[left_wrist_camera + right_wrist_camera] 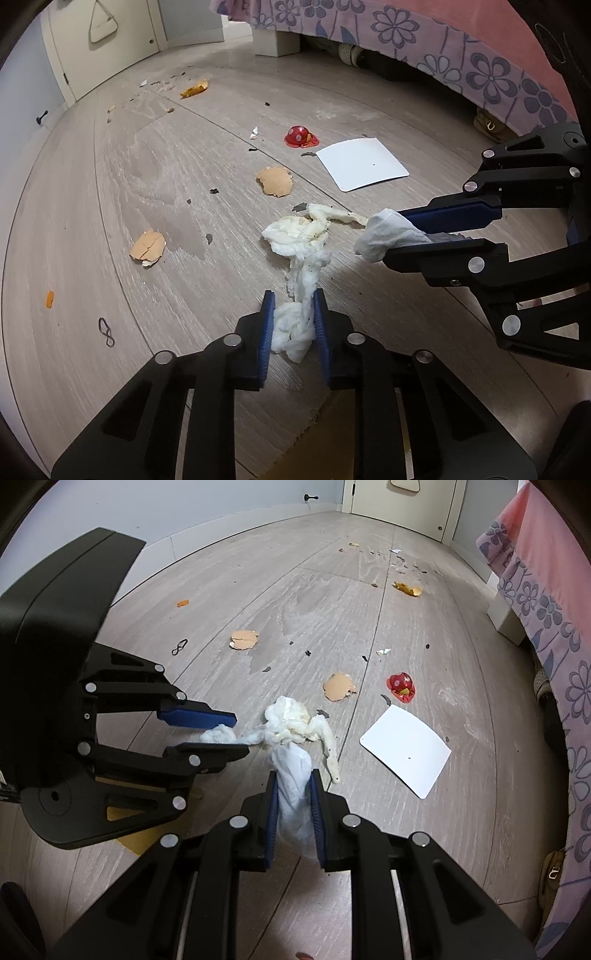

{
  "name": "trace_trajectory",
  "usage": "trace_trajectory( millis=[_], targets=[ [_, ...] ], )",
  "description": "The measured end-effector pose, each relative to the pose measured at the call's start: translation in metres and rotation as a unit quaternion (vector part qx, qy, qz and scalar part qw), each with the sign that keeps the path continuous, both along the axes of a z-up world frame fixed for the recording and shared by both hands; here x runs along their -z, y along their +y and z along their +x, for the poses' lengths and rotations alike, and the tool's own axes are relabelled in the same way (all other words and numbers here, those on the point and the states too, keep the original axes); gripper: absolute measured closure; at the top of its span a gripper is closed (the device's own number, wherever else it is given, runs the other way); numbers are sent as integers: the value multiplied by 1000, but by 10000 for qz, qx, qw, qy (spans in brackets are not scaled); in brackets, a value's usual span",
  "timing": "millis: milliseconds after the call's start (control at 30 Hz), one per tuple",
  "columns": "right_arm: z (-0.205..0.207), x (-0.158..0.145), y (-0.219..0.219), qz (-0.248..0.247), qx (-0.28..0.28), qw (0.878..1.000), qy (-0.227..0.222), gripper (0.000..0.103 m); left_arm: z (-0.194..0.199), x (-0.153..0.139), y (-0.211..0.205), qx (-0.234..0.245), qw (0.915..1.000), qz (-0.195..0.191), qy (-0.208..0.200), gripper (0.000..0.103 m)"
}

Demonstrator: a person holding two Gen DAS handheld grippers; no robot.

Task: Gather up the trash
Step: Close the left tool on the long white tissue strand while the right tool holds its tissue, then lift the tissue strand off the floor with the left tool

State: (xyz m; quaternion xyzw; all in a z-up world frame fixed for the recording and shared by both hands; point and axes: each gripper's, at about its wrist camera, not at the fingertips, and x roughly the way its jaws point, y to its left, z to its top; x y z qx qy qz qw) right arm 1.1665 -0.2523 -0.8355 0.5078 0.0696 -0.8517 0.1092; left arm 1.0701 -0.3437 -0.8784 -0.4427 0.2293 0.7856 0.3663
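Note:
A dirty, stained white tissue [301,236] lies stretched over the wooden floor; it also shows in the right wrist view [291,720]. My left gripper [293,314] is shut on one twisted end of it. My right gripper [293,794] is shut on the other end, a whitish wad [291,775]. In the left wrist view the right gripper [384,236] comes in from the right. In the right wrist view the left gripper [238,734] comes in from the left. Both grippers are low over the floor and close together.
More litter lies on the floor: a white card [362,162], a red dotted wrapper [301,136], torn cardboard pieces [275,181] [147,247], orange peel [194,90], a black hair tie [106,331], dark crumbs. A bed with flowered skirt [480,70] stands at the right.

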Motion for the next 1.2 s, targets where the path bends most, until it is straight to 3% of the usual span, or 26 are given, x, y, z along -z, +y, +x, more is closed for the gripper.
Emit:
trace_trajectory(
  millis=[267, 833, 1000, 1200],
  targets=[
    [0, -1, -2, -28, -26, 10000, 7, 86, 1, -2, -2, -39, 9999, 14, 93, 95],
    [-1, -21, -7, -145, 58, 9998, 117, 86, -1, -31, -14, -210, 9996, 172, -10, 95],
    [5, -48, -8, -239, 78, 9997, -32, 86, 7, -71, -20, -368, 9992, 112, -127, 95],
    [14, -114, -5, -298, 63, 9994, -162, 86, 19, -152, -21, -498, 9984, 12, -254, 95]
  ],
)
